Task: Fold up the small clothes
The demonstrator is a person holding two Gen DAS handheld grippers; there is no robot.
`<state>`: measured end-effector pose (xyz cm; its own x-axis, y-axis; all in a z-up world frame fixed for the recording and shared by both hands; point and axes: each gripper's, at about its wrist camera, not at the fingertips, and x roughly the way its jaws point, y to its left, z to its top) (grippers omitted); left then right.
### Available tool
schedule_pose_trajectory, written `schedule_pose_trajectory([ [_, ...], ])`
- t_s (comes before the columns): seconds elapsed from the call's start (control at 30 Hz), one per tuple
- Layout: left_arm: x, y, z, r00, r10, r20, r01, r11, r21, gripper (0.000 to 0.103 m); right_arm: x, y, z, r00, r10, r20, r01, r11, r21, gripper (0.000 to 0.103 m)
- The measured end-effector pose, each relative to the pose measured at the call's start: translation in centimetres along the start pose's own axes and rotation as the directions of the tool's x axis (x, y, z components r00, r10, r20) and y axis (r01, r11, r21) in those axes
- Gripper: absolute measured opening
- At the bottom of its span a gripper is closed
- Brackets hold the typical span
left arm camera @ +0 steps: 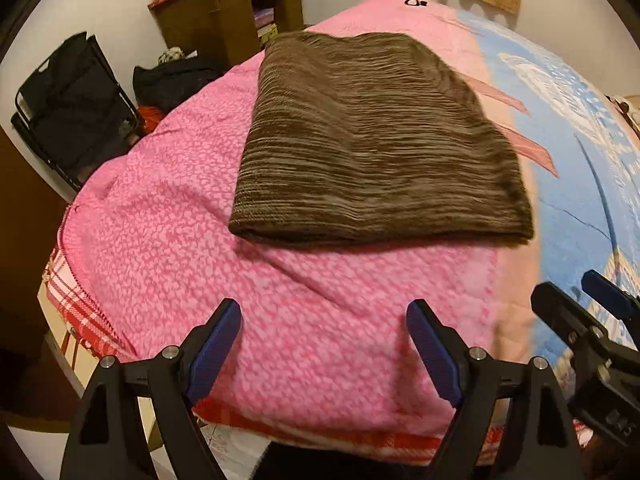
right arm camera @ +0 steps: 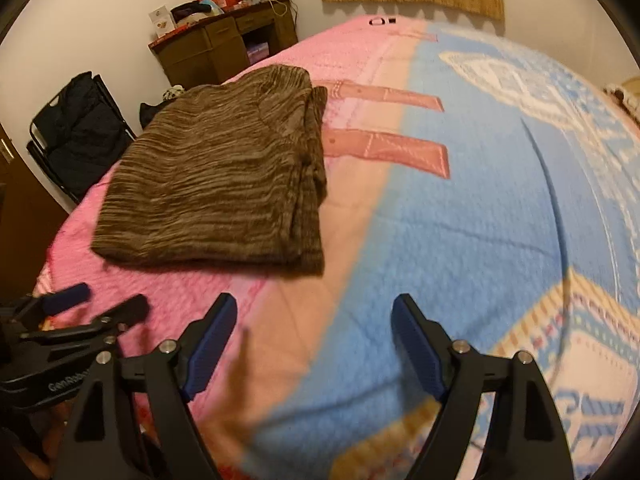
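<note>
Already folded into a thick rectangle, the brown striped garment (left arm camera: 376, 140) lies flat on the pink-and-blue blanket (left arm camera: 280, 312), ahead of both grippers and clear of each. On the left, the left gripper (left arm camera: 324, 344) hangs with its jaws spread wide and nothing between them; only pink blanket shows in the gap. From these jaws the garment sits straight ahead and a little to the right, its near folded edge running crosswise to the fingers and its long axis running away from them. To the right, the right gripper (right arm camera: 312, 340) is likewise wide apart and empty, over the seam where pink meets blue. From its jaws the garment (right arm camera: 224, 176) lies ahead and off to the left, its stacked side edges facing this gripper. The two tools stand close beside each other, each showing at the edge of the other's view. By this reading the left gripper is the more squarely lined up with the near edge, while the right one faces the layered side, should a further fold be wanted.
</note>
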<state>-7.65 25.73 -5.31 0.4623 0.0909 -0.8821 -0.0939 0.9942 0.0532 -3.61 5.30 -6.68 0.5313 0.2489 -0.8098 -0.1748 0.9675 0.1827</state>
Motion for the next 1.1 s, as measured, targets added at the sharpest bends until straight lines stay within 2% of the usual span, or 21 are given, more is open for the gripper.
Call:
schedule_pose_trajectory([
  [0.13, -0.3, -1.2, -0.8, 1.0, -0.006, -0.006, 0.006, 0.999, 0.032, 0.086, -1.8, 0.1, -0.9, 1.0, 0.015, -0.006, -0.015, 1.0, 0.015, 0.095],
  [0.23, -1.1, -2.0, -1.1, 0.999, 0.018, 0.033, -0.02, 0.998, 0.06, 0.086, -3.1, 0.1, -1.5, 0.999, -0.035, 0.037, 0.035, 0.999, -0.006, 0.096],
  [0.3, -1.8, -2.4, -1.2, 0.999, 0.005, 0.051, -0.008, 0.998, 0.065, 0.086, -3.8, -0.2, -1.7, 0.996, -0.069, 0.064, 0.069, 0.998, -0.006, 0.096],
  [0.4, -2.1, -2.4, -1.0, 0.996, -0.081, 0.026, 0.08, 0.996, 0.035, 0.086, -5.0, -0.7, -1.7, 0.991, -0.097, 0.096, 0.096, 0.995, 0.01, 0.096],
  [0.5, -1.5, -3.0, -1.3, 0.976, -0.214, -0.035, 0.214, 0.977, -0.013, 0.086, -6.2, -0.8, -1.5, 0.979, -0.146, 0.141, 0.147, 0.989, 0.004, 0.097],
  [0.57, -1.3, -3.9, -1.7, 0.962, -0.267, -0.06, 0.267, 0.964, -0.012, 0.085, -7.0, -0.7, -1.4, 0.965, -0.188, 0.183, 0.191, 0.982, 0.0, 0.099],
  [0.73, -1.8, -4.3, -1.6, 0.951, -0.306, -0.047, 0.306, 0.952, -0.005, 0.085, -7.8, -0.6, -0.3, 0.942, -0.232, 0.243, 0.24, 0.971, -0.003, 0.102],
  [0.8, -2.5, -3.7, -1.3, 0.954, -0.3, -0.028, 0.3, 0.954, -0.015, 0.085, -7.8, -0.5, 0.3, 0.941, -0.235, 0.245, 0.244, 0.97, -0.009, 0.102],
  [0.9, -3.2, -2.5, -0.1, 0.968, -0.251, 0.024, 0.251, 0.968, -0.028, 0.085, -7.8, -0.3, 1.6, 0.94, -0.229, 0.254, 0.241, 0.97, -0.017, 0.102],
  [1.0, -4.7, -1.1, 0.4, 0.984, -0.14, 0.114, 0.144, 0.989, -0.025, 0.085, -7.8, 0.3, 3.0, 0.941, -0.213, 0.262, 0.23, 0.973, -0.034, 0.102],
  [1.1, -6.1, 0.0, 0.9, 0.977, -0.021, 0.21, 0.031, 0.999, -0.042, 0.086, -8.2, 1.2, 3.9, 0.943, -0.181, 0.281, 0.199, 0.979, -0.036, 0.102],
])
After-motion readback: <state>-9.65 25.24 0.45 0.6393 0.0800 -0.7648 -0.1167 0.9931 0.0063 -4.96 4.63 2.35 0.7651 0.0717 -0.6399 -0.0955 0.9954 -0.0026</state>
